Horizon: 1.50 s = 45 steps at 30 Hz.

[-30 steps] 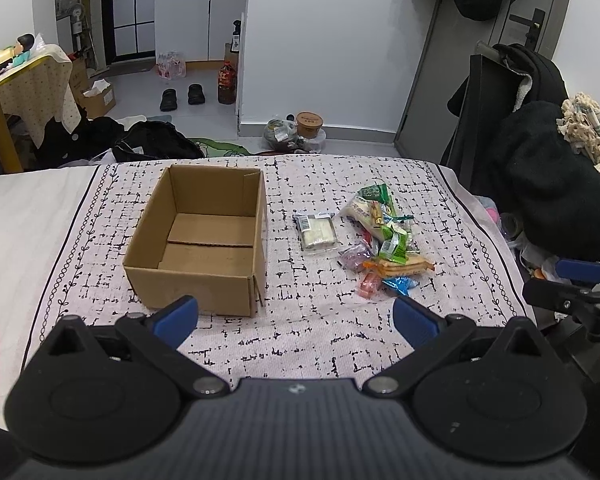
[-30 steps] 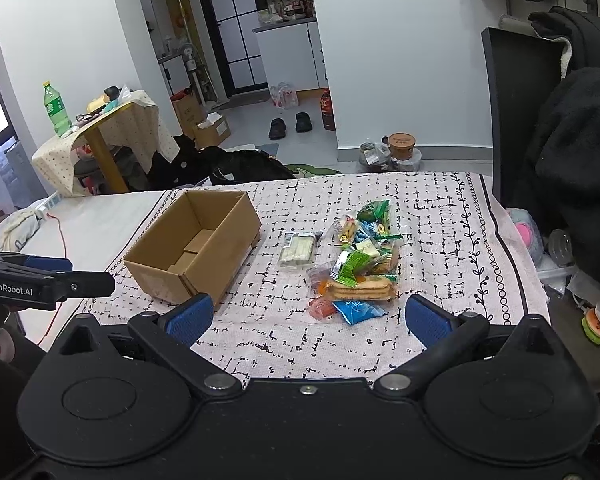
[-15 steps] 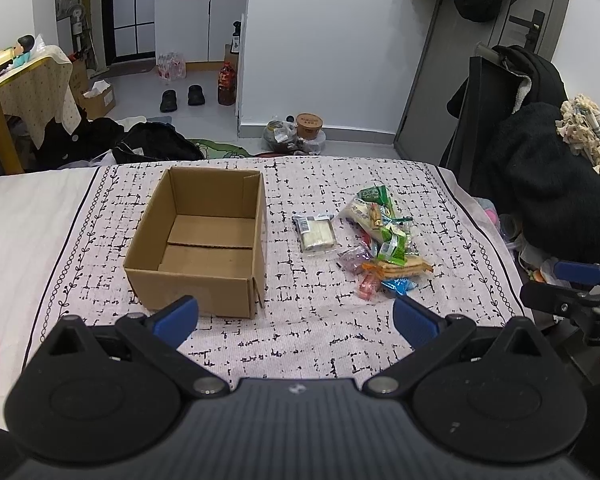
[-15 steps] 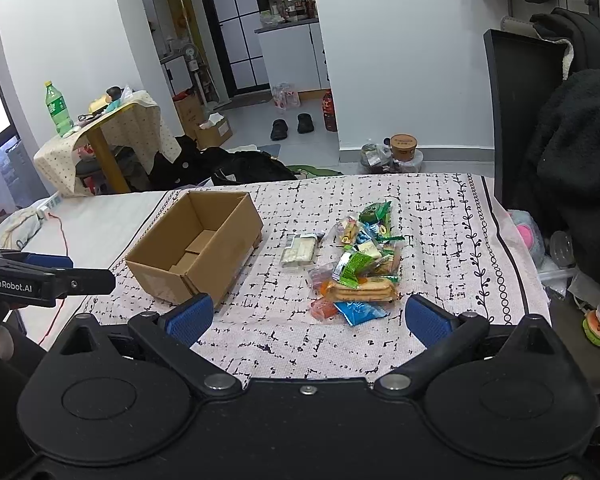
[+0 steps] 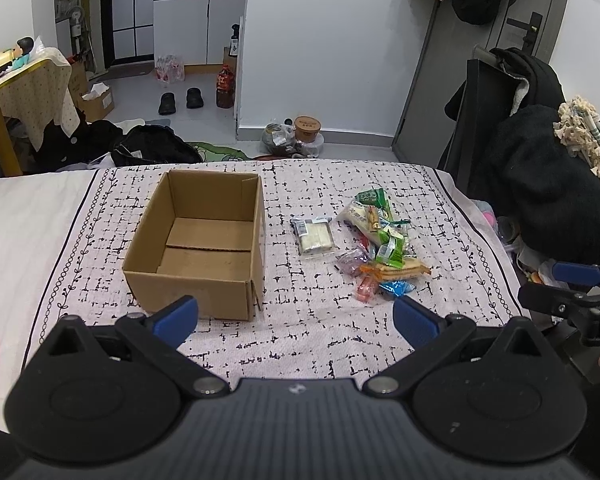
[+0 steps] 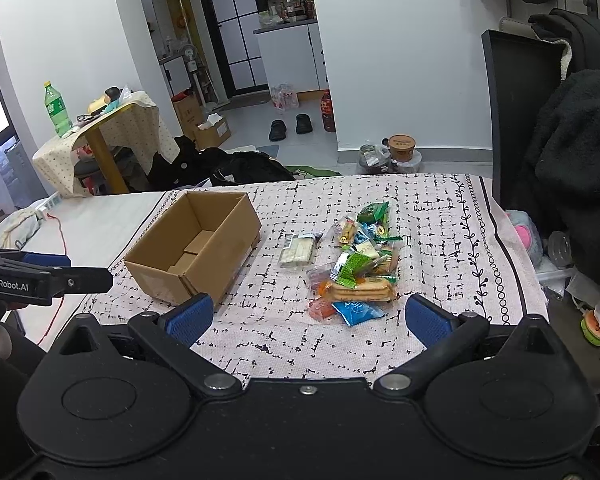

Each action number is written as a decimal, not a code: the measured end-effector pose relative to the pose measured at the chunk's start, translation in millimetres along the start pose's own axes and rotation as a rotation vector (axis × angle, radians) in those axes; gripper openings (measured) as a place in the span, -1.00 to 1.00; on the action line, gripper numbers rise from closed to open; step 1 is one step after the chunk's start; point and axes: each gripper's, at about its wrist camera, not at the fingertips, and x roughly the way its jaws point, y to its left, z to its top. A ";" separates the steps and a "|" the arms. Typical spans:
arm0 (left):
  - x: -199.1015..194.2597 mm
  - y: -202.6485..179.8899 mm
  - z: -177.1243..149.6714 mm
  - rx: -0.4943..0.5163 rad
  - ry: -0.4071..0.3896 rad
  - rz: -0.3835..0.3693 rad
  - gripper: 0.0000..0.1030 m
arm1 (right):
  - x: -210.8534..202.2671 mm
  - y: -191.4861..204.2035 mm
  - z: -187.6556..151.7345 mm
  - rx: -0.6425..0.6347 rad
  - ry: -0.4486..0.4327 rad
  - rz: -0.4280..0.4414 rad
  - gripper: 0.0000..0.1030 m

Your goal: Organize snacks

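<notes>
An open, empty cardboard box (image 5: 204, 240) (image 6: 198, 250) stands on the patterned cloth. To its right lies a pile of wrapped snacks (image 5: 378, 246) (image 6: 358, 268), with a clear pack of pale bars (image 5: 314, 236) (image 6: 298, 250) between box and pile. My left gripper (image 5: 296, 318) is open and empty, hovering near the cloth's front edge, short of the box. My right gripper (image 6: 308, 318) is open and empty, just in front of the snack pile. Each gripper shows at the edge of the other's view.
The cloth (image 5: 300, 336) covers a bed-like surface. A black chair with dark coats (image 6: 560, 140) stands at the right. Bags, a tub (image 5: 307, 128) and shoes lie on the floor beyond. A small draped table with a green bottle (image 6: 56, 110) stands at the far left.
Both grippers have drifted very slightly; the view of box and snacks is almost the same. Nothing was taken hold of or moved.
</notes>
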 end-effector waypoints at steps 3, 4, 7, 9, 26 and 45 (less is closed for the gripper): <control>-0.1 -0.4 -0.1 0.001 -0.001 -0.001 1.00 | 0.1 0.2 -0.3 0.000 0.000 0.000 1.00; -0.1 -0.4 -0.3 0.002 -0.002 0.000 1.00 | 0.1 -0.1 -0.5 0.002 0.001 -0.001 1.00; 0.5 -0.9 -0.1 0.003 -0.002 0.000 1.00 | 0.9 -1.3 -0.2 0.002 0.005 -0.002 1.00; 0.8 -0.9 0.0 0.003 -0.003 -0.002 1.00 | 1.5 -1.5 -0.8 0.002 0.006 -0.004 1.00; 22.7 -4.6 2.7 0.005 0.009 -0.019 1.00 | 23.2 -19.1 -4.6 0.021 0.029 -0.031 1.00; 69.7 -20.4 14.4 -0.003 0.043 -0.059 1.00 | 63.1 -47.8 -3.8 0.050 0.079 -0.076 1.00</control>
